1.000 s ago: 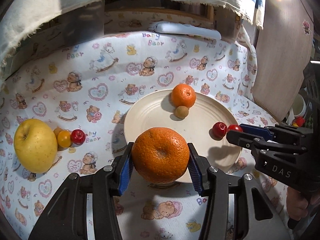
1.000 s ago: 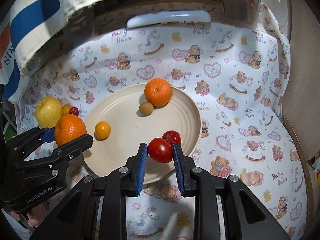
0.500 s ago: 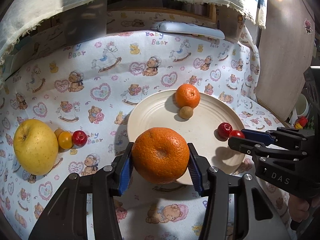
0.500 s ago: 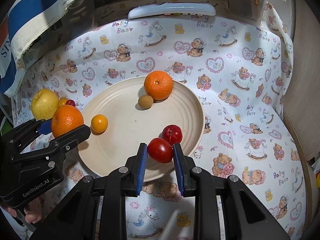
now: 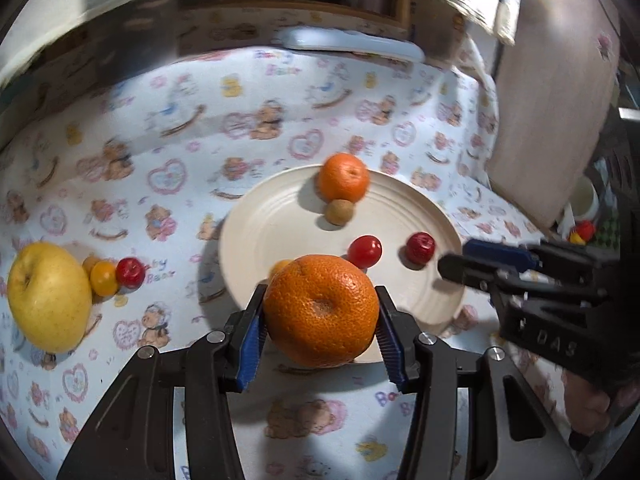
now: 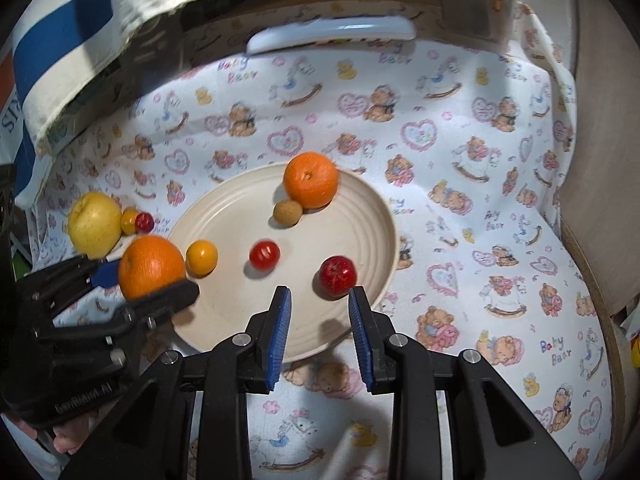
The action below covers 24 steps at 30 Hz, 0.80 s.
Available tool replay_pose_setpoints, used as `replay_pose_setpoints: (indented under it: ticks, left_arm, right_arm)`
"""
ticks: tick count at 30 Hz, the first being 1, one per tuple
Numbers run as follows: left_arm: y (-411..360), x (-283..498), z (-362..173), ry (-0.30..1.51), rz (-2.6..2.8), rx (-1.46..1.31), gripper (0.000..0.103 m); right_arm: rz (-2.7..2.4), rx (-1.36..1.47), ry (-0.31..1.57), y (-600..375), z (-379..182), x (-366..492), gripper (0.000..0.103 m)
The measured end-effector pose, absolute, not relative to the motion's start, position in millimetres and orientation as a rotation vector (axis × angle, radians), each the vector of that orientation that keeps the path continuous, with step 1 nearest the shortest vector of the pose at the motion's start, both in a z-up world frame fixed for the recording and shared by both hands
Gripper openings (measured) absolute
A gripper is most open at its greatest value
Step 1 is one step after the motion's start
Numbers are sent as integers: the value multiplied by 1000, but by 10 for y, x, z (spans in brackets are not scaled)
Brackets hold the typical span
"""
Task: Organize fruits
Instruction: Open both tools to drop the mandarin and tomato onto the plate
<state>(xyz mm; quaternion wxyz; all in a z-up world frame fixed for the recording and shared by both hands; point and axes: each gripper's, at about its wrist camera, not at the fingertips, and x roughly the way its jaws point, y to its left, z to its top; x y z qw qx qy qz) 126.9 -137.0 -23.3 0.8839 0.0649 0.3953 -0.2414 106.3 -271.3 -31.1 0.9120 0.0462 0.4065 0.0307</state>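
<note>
My left gripper [image 5: 320, 320] is shut on a large orange [image 5: 322, 310], held over the near rim of the cream plate [image 5: 276, 236]. My right gripper [image 6: 320, 308] is above the plate's near edge; its jaws are opening and nothing is between them. A red tomato [image 6: 264, 255] lies blurred on the plate beyond its tips. A small red apple-like fruit [image 6: 338, 275] sits just past the right fingertip. Also on the plate are an orange [image 6: 311, 179], a small brown fruit [image 6: 287, 212] and a small yellow-orange fruit [image 6: 202, 258].
On the cloth left of the plate lie a big yellow apple [image 5: 48, 296], a small yellow tomato [image 5: 103, 278] and a small red one [image 5: 130, 273]. A white bar [image 6: 332, 34] lies at the back. A wooden panel [image 5: 552, 128] stands at the right.
My right gripper has let go of the red tomato, which now lies farther in on the plate, to the left. The left gripper still holds the orange and has shifted slightly.
</note>
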Motion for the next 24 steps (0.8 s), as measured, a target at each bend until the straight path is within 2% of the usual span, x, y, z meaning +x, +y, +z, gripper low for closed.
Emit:
replay_pose_setpoints:
  ticks: [12, 24]
  left_arm:
    - [-1677, 1401, -382, 910, -472, 253, 49]
    - [-1652, 1445, -400, 885, -432, 289, 51]
  right_arm:
    - [28, 160, 813, -2900, -211, 1047, 31]
    - [11, 146, 818, -2887, -228, 1055, 32]
